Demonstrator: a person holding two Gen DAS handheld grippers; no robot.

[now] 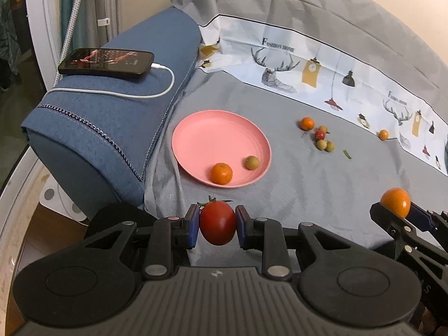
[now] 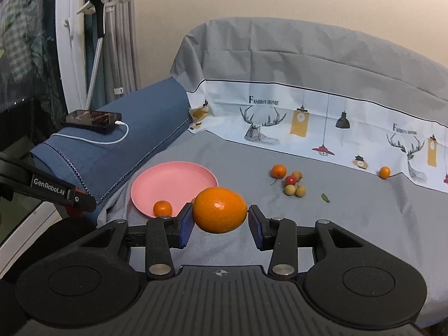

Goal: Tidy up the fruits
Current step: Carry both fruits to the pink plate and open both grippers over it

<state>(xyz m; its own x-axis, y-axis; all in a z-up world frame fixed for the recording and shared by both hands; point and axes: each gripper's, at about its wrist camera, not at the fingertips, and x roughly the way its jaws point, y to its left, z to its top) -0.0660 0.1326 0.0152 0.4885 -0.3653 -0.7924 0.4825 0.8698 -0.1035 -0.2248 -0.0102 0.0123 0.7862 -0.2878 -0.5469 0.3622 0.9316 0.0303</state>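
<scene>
My left gripper point(image 1: 217, 224) is shut on a red tomato point(image 1: 217, 222) and holds it just short of the pink plate point(image 1: 212, 137). The plate holds a small orange point(image 1: 221, 173) and a greenish-brown fruit point(image 1: 252, 162). My right gripper point(image 2: 220, 219) is shut on a large orange point(image 2: 220, 210), near the plate point(image 2: 173, 184); it also shows in the left wrist view point(image 1: 396, 201). A cluster of small fruits point(image 1: 319, 137) lies on the grey cloth to the right of the plate, with one small orange point(image 1: 383, 134) farther off.
A blue cushion point(image 1: 112, 112) with a phone point(image 1: 106, 61) on a white cable borders the plate on the left. A printed cloth point(image 1: 308, 67) runs along the back. A green leaf point(image 1: 347, 154) lies on the grey cloth. The bed's left edge drops to the floor.
</scene>
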